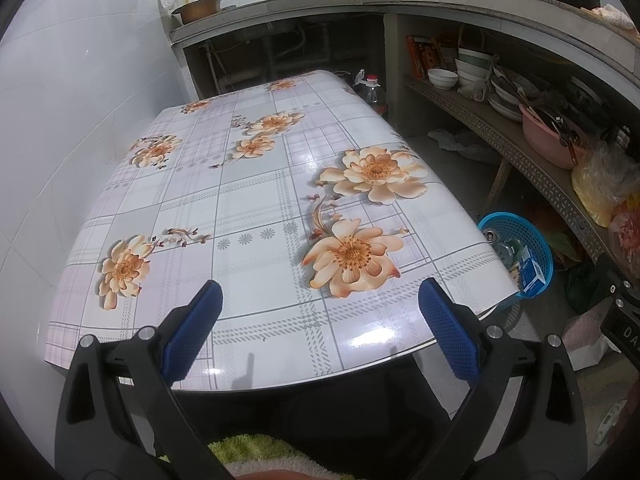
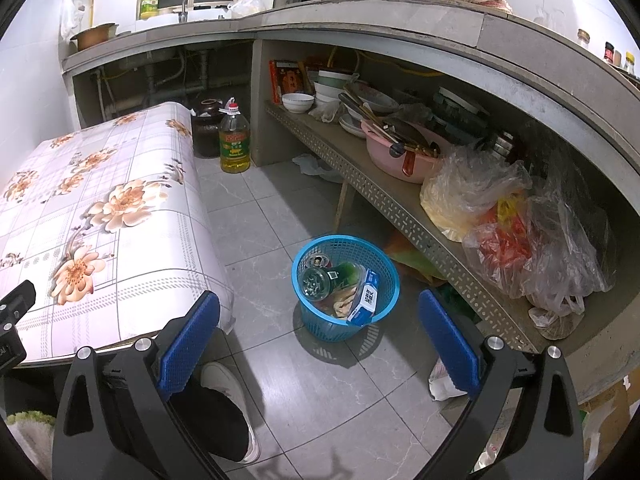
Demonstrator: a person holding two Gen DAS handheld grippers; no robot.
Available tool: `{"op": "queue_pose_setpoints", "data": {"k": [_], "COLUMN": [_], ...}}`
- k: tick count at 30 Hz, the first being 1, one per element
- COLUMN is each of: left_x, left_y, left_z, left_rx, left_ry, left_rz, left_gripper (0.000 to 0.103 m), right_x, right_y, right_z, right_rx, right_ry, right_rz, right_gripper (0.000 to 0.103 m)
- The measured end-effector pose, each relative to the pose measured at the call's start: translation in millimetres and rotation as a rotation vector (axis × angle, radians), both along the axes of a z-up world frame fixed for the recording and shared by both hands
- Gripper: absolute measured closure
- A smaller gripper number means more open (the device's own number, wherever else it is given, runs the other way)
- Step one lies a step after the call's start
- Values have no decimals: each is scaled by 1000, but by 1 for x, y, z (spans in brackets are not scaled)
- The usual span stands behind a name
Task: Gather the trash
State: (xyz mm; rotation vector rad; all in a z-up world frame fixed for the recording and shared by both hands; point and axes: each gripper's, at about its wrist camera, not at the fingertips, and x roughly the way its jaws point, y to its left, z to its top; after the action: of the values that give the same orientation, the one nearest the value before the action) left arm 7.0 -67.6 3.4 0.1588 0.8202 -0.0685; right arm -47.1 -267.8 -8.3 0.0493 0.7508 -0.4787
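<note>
Both the left gripper [image 1: 320, 320] and right gripper [image 2: 319, 332] have fingers spread, empty. Trash fills the blue basket [image 2: 384, 304] on the floor at twelve o'clock: light, rigid bottle [image 2: 332, 278] and carton [image 2: 366, 300], best pinched mid-body.

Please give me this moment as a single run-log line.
left gripper: open, empty, over table | right gripper: open, empty | blue basket: floor, holds trash

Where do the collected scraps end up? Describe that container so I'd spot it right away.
Start at the floral-covered table and look to the grey tiled floor between its edge and the low perforated shelf. There stands a small blue basket, already holding a green bottle and a blue-and-white carton. It is the only bright blue, mesh-walled thing on that floor.
</note>
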Motion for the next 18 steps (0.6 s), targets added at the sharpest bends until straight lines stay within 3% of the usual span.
{"op": "queue_pose_setpoints", "data": {"k": [18], "left_x": [0], "left_y": [1], "left_z": [-1], "left_rx": [0], "left_ry": [6], "left_rz": [2], "left_gripper": [9], "right_x": [1], "right_y": [1], "right_z": [1], "right_rx": [-1], "right_ry": [0], "right_rz": [2], "right_gripper": [6]}}
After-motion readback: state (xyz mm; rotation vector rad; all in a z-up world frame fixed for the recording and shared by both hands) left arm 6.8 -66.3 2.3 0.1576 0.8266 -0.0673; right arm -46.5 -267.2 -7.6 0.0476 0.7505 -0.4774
